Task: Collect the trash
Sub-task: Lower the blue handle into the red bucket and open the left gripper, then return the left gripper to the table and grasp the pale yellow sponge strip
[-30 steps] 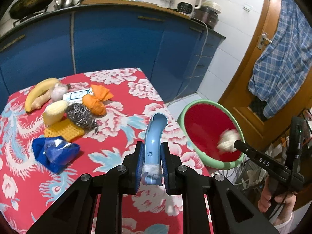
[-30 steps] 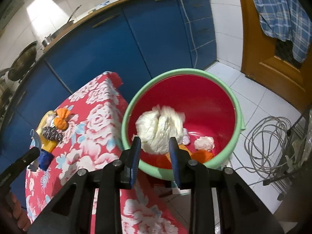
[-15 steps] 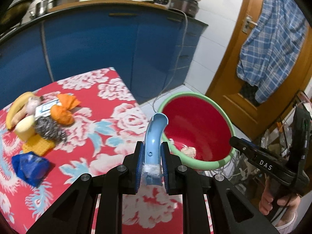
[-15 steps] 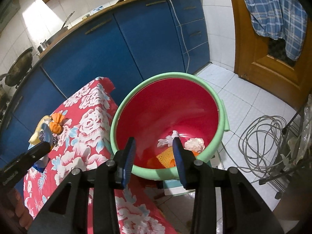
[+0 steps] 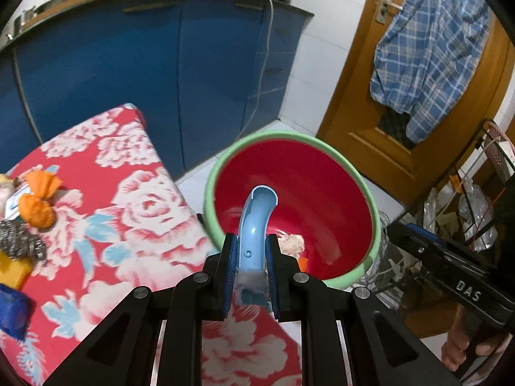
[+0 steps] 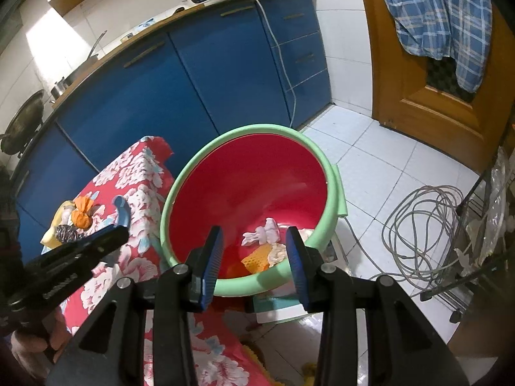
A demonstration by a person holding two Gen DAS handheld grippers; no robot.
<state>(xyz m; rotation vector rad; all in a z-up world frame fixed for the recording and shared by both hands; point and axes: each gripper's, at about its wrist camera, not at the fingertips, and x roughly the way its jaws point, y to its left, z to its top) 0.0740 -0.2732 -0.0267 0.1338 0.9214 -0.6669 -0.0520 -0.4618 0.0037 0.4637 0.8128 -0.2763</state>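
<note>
In the left wrist view, the left gripper (image 5: 250, 276) pinches a curved light-blue plastic piece (image 5: 256, 225) between its blue pads, a bit of white fluff caught at the base. The piece arches forward over the red plastic basin with a pale green rim (image 5: 370, 199), which lies directly ahead of the claw (a crumpled whitish scrap (image 5: 291, 243) lies in it just right of the fingers). To the claw's left, on the red floral tablecloth (image 5: 141, 212), sit orange peels (image 5: 35, 199) and a steel wool scourer (image 5: 19, 241). The right gripper (image 5: 428, 251) shows at the far right.

In the right wrist view, the right gripper (image 6: 254, 259) is spread wide with nothing between its pads. Straight ahead, the basin (image 6: 333, 199) holds white tissue wads (image 6: 262, 236) and a yellow mesh piece (image 6: 256, 259). Off to the claw's left, the left gripper (image 6: 106, 241) holds the blue piece (image 6: 122, 209) above the tablecloth (image 6: 135, 177). A coiled grey cable (image 6: 421, 225) lies on the floor to the right.
</note>
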